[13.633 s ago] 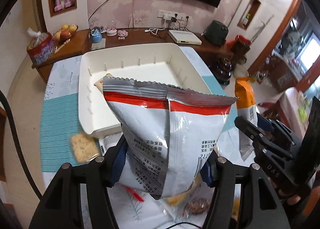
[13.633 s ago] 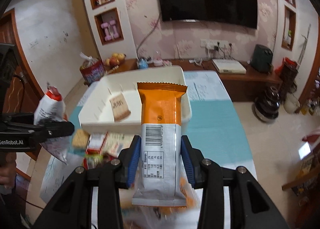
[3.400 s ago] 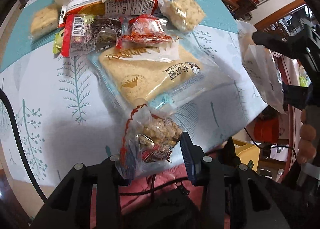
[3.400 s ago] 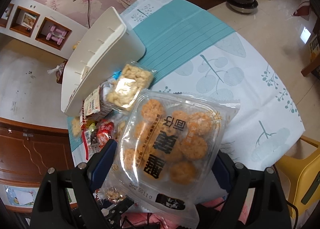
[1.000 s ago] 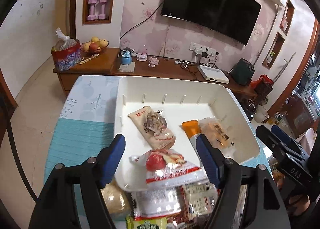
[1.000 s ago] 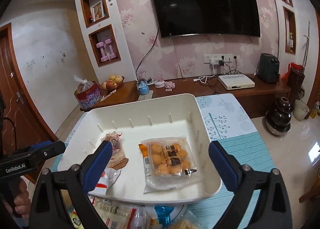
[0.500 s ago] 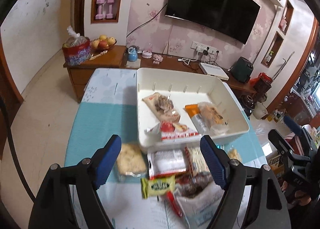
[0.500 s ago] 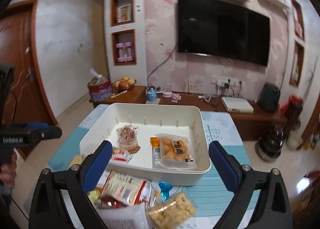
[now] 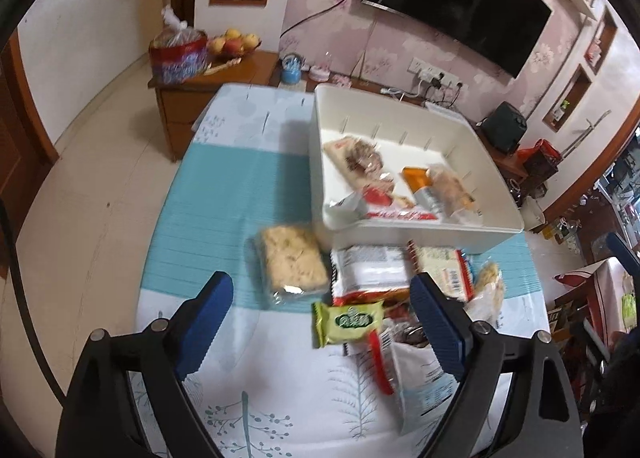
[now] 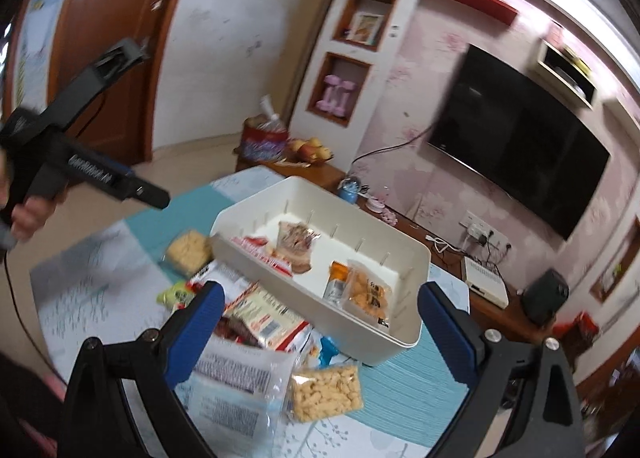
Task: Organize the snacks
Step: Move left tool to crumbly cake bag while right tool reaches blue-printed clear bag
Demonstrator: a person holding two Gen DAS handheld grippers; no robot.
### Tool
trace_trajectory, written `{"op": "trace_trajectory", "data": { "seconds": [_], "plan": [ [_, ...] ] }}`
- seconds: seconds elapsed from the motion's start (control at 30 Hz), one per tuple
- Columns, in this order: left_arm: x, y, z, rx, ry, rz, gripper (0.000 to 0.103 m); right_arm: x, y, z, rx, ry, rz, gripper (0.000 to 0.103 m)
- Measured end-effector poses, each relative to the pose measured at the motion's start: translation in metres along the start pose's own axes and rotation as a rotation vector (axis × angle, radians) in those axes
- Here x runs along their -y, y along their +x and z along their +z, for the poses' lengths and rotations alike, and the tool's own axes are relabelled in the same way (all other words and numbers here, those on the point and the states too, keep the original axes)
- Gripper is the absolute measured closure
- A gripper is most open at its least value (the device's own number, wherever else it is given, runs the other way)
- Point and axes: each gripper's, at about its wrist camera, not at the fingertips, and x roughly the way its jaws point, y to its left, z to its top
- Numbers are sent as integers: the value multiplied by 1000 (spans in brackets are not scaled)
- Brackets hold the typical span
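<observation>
Left wrist view: roughly four packets in the white bin (image 9: 420,230), several more snacks (image 9: 360,278) loose on the table (image 9: 224,193) just before it, left claw (image 9: 320,322) and right claw (image 10: 320,322) both spread apart, holding nothing.
</observation>
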Motion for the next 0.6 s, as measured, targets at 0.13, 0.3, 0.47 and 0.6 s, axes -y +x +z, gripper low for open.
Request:
{"op": "trace_trajectory", "data": {
  "seconds": [0.13, 0.3, 0.47, 0.6],
  "plan": [
    [-9, 22, -3, -41, -18, 11, 14, -16, 3, -7, -44, -108, 52, 0],
    [-15, 49, -2, -89, -36, 27, 14, -40, 11, -16, -91, -264, 134, 0],
    [-19, 77, 1, -133, -52, 41, 14, -72, 26, -34, -167, -462, 251, 0],
    [-20, 99, 4, -165, -52, 57, 14, -91, 34, -48, -212, -580, 349, 0]
  ]
}}
